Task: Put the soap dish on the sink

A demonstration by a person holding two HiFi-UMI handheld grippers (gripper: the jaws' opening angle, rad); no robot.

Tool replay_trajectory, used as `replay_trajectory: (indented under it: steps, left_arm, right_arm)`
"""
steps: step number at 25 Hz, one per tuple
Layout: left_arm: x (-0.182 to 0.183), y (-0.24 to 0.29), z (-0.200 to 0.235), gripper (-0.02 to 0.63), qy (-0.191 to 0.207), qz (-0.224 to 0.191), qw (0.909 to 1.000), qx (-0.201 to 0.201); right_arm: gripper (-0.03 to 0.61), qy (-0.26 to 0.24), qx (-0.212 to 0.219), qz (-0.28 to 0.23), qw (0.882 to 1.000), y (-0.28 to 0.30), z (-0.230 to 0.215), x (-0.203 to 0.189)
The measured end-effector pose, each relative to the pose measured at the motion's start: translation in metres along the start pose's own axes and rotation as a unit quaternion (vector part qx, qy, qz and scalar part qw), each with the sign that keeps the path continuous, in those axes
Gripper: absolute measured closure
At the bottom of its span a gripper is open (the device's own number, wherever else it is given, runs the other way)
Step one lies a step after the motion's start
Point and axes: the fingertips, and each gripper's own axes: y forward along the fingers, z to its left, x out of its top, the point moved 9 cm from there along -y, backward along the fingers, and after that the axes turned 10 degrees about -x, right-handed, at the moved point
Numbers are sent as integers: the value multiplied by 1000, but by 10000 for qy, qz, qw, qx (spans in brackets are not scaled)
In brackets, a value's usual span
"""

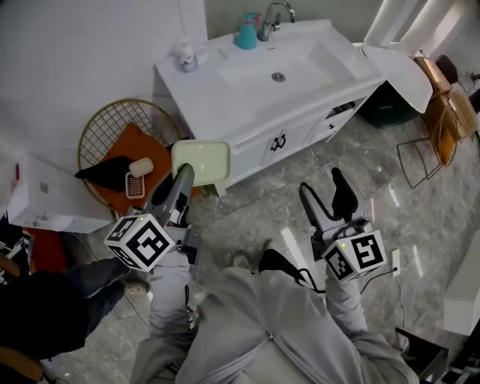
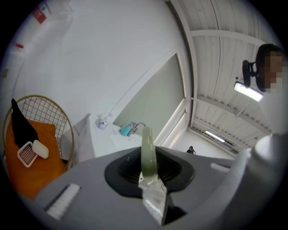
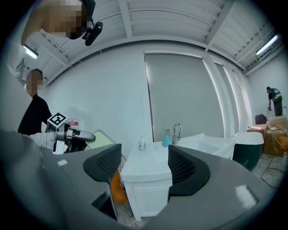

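Head view: our left claw [image 1: 182, 174] pinches the pale green rectangular plastic soap dish [image 1: 201, 161] by one edge, short of the white sink [image 1: 247, 71].
Left gripper view: the dish sits edge-on; we judge it light, stiff and slick.
Right gripper view: right claw [image 3: 145, 166] spread, empty.

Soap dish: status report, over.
Left gripper shut on soap dish, short of sink. Right gripper open, empty. Teal bottle, dispenser at counter's back edge, not blocking.

A bathroom set-up inside a tall hall is shown. It is marked by a white sink [image 1: 247, 97] with a chrome tap [image 1: 270, 19], a teal spray bottle [image 1: 246, 33], marbled floor tiles [image 1: 255, 217], and a beamed ceiling [image 3: 171, 20] lit by strip lights [image 3: 266, 45].
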Motion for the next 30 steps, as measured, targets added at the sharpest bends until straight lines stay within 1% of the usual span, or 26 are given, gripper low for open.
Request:
replay_trajectory:
  steps: [7, 14, 17, 21, 30]
  left_arm:
    - [17, 47, 56, 492, -204, -33, 9996, 187]
    - [25, 105, 100, 492, -290, -30, 9980, 555]
    - [27, 133, 119, 492, -291, 66, 9969, 731]
    - [23, 169, 144, 492, -442, 263, 9949, 866]
    - [3, 229, 187, 492, -529, 788, 9888, 1149]
  right_arm:
    - [264, -13, 160, 110, 9998, 71, -4, -5]
    - [264, -4, 429, 212, 9989, 130, -24, -6]
    - [264, 2, 481, 274, 9985, 154, -37, -4]
    - [264, 21, 489, 328, 9983, 179, -56, -5]
    - [264, 71, 392, 479, 9981, 211, -86, -13]
